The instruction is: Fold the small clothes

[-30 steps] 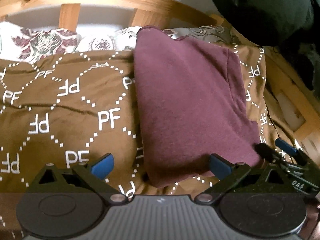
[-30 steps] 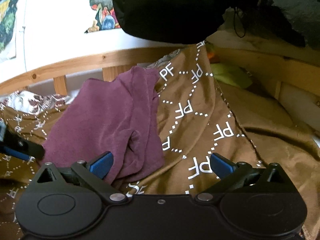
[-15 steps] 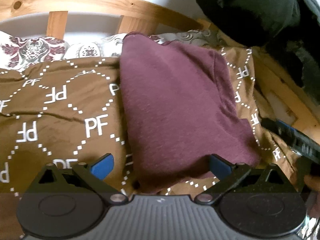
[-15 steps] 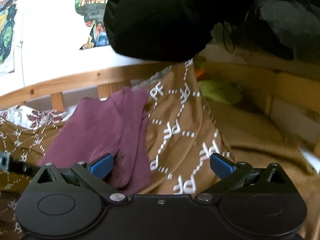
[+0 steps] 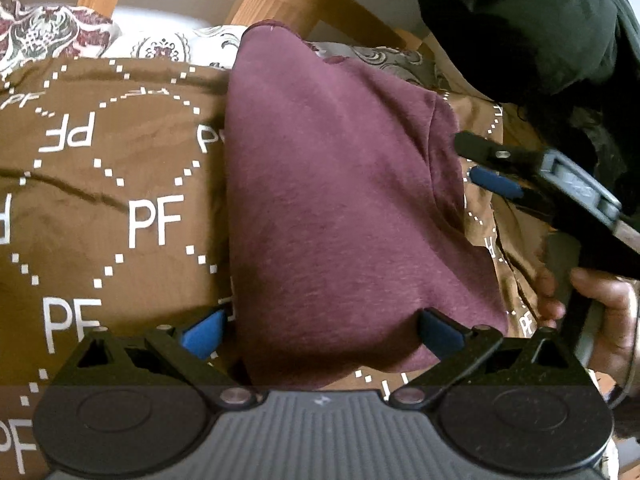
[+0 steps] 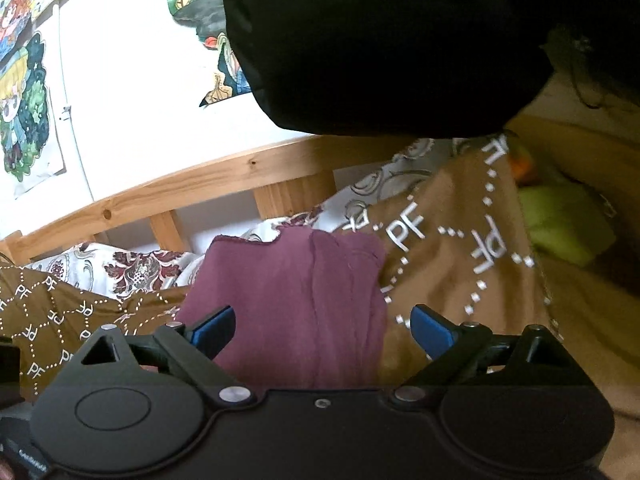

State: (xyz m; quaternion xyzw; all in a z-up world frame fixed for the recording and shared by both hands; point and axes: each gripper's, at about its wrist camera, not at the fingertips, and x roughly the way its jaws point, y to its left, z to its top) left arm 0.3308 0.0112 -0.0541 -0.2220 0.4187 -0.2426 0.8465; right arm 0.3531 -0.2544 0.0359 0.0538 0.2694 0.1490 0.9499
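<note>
A maroon garment [image 5: 332, 208] lies folded into a long strip on a brown blanket printed with "PF" [image 5: 100, 208]. My left gripper [image 5: 320, 330] is open, its jaws straddling the garment's near end. My right gripper [image 6: 322, 326] is open over the garment's right edge [image 6: 296, 292]. In the left wrist view the right gripper's fingers [image 5: 492, 168] reach in from the right, beside the garment's far right edge.
A wooden bed rail [image 6: 224, 184] runs along the far side with patterned pillows [image 5: 52, 36] below it. A black bundle of clothing [image 6: 384, 40] hangs at the upper right. A green cloth [image 6: 560, 220] lies at the far right. Posters [image 6: 24, 100] hang on the wall.
Both grippers have moved forward along the garment. The right gripper has shifted from the garment's near right corner up to its far right edge. Both stay open.
</note>
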